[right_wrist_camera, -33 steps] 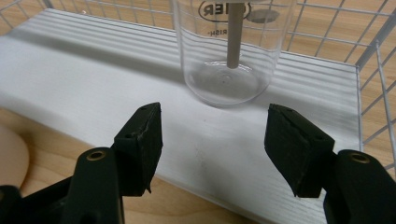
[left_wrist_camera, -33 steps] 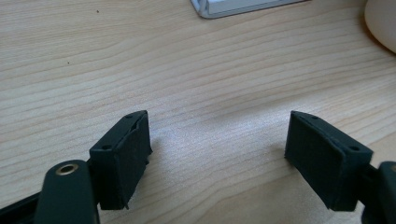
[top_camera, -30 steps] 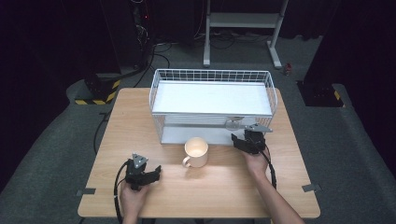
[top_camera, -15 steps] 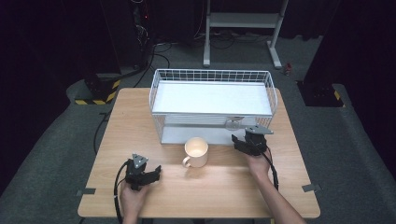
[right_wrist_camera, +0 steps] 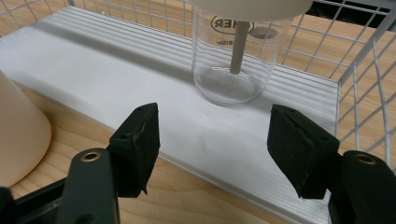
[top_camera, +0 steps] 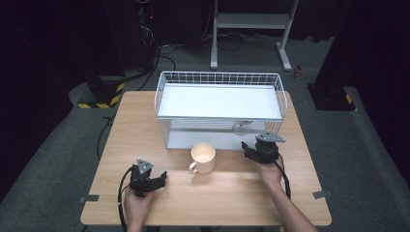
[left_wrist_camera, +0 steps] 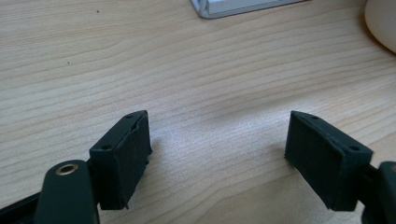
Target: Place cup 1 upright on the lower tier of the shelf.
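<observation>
left claw (top_camera: 160, 180): mine, jaws wide apart, empty, low over bare table (top_camera: 232, 198), idle
mug (top_camera: 203, 157): upright mid-table, just in front of rack (top_camera: 220, 77), untouched
glass (right_wrist_camera: 236, 56): clear, upright on rack's lower shelf, under top shelf
right claw (right_wrist_camera: 215, 140): mine, jaws spread, empty, aimed at glass, near, not touching
progress: early, I'd judge; reach underway, nothing gripped
left: close on glass, pull it out

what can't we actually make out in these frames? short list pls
- Clear glass beaker: in the right gripper view its top is cut off by the frame edge and a white shelf above; the printed lettering is part hidden.
- Same beaker in the high view: too small, behind the white wire rack.
- Cream ceramic mug: cut off at the left gripper view's edge.
- Right tongs and left tongs: open, holding nothing.
</observation>
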### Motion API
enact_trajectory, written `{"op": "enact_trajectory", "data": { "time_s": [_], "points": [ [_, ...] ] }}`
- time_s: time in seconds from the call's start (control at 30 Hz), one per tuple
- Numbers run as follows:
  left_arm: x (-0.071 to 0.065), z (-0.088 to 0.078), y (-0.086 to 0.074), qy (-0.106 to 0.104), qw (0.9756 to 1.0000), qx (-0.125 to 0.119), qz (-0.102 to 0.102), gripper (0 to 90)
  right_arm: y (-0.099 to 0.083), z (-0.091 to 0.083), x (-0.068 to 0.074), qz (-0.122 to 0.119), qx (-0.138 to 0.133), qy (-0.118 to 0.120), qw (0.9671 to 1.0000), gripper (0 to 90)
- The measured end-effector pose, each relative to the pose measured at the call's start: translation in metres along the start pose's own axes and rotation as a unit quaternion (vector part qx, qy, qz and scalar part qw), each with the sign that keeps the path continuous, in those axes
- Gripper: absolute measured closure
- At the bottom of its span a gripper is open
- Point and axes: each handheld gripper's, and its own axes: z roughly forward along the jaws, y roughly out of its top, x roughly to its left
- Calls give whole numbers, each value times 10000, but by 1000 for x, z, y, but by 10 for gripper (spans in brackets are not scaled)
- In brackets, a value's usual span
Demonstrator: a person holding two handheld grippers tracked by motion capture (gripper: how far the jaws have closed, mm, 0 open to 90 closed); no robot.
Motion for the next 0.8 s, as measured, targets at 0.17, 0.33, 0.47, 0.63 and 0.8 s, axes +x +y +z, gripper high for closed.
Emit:
{"op": "enact_trajectory", "data": {
  "time_s": [0.17, 0.33, 0.47, 0.63, 0.8],
  "points": [
    [0, 0, 0, 0, 10000, 1, 3, 224, -1, -4, -2, 28, -48, 7, 10000, 342],
    [0, 0, 0, -1, 10000, 15, 43, 220, -1, -12, -4, 13, -141, 45, 9999, 341],
    [0, 0, 0, 0, 10000, 15, 44, 220, -3, -14, -4, 42, -126, 42, 9999, 340],
    [0, 0, 0, -1, 10000, 16, 44, 220, -4, -19, -6, -44, -178, 46, 9998, 335],
    [0, 0, 0, -8, 10000, 18, 50, 213, -3, -24, -5, -24, -217, 92, 9997, 333]
  ]
}}
